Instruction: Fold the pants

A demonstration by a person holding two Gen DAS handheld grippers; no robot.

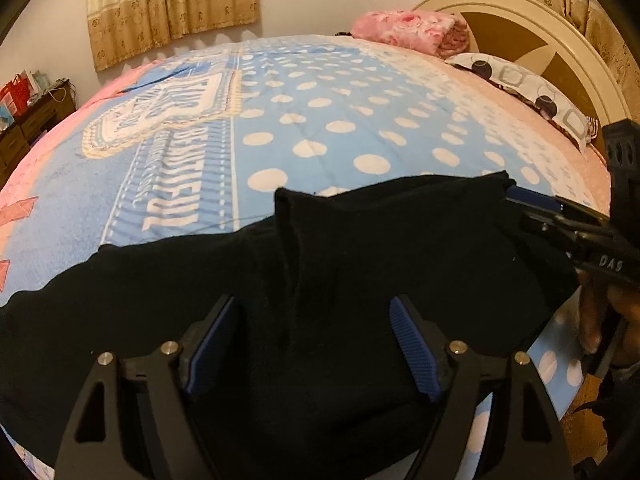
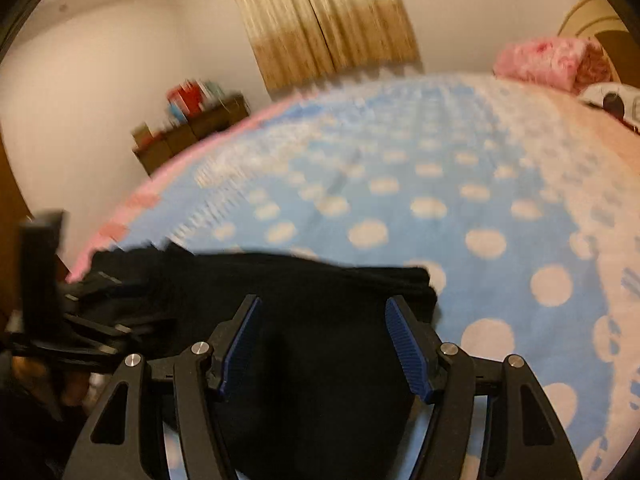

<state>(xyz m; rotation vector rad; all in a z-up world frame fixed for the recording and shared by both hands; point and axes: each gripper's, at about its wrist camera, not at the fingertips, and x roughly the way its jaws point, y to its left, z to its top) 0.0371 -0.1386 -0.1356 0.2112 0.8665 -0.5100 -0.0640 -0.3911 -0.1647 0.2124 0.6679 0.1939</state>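
Black pants (image 1: 340, 280) run past the frame's bottom edge.

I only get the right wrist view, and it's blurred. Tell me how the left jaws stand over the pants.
Observer: The left gripper hovers over the black pants, jaws wide apart, pinching nothing.
Operator: Report how the cloth lies there.
Observer: A raised ridge runs up the middle of the pants and ends in a peaked corner at the far edge.
Operator: Now place my own gripper from that side.
Observer: The right gripper has its tips at the far right corner of the pants.
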